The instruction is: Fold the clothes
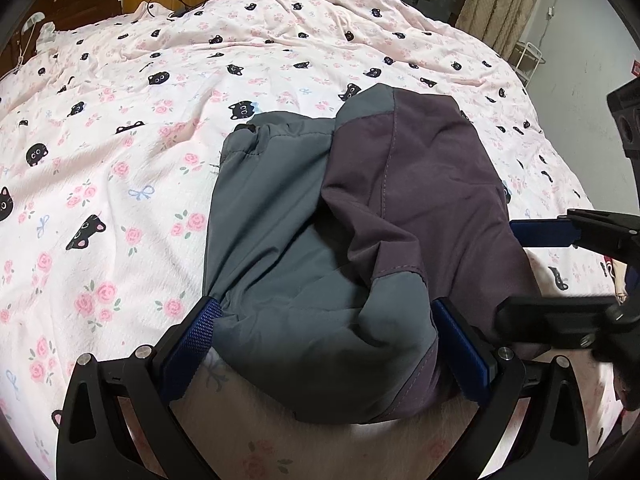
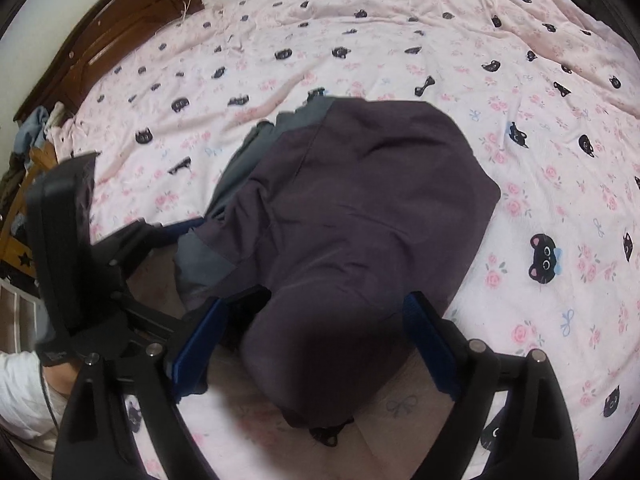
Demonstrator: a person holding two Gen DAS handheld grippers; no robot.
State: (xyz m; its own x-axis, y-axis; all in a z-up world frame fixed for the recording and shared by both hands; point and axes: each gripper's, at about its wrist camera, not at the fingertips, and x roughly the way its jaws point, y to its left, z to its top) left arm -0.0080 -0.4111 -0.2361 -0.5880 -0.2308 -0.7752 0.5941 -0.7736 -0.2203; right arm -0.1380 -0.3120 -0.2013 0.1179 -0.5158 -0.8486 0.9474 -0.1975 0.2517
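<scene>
Both claws, left (image 1: 326,344) & right (image 2: 316,340), spread wide round smooth grey-purple garment (image 1: 360,220) (bunched) on crinkly sheet (image 1: 120,160).

The garment (image 1: 360,208) is smooth, matt woven cloth in grey and plum with stitched seams. The bedsheet (image 1: 120,160) is soft, crinkled printed cotton-like cloth. Each gripper (image 1: 328,344) is matt black plastic with knurled blue pads (image 1: 200,332) and shiny metal pins; the headboard (image 2: 120,40) is glossy dark wood.
</scene>
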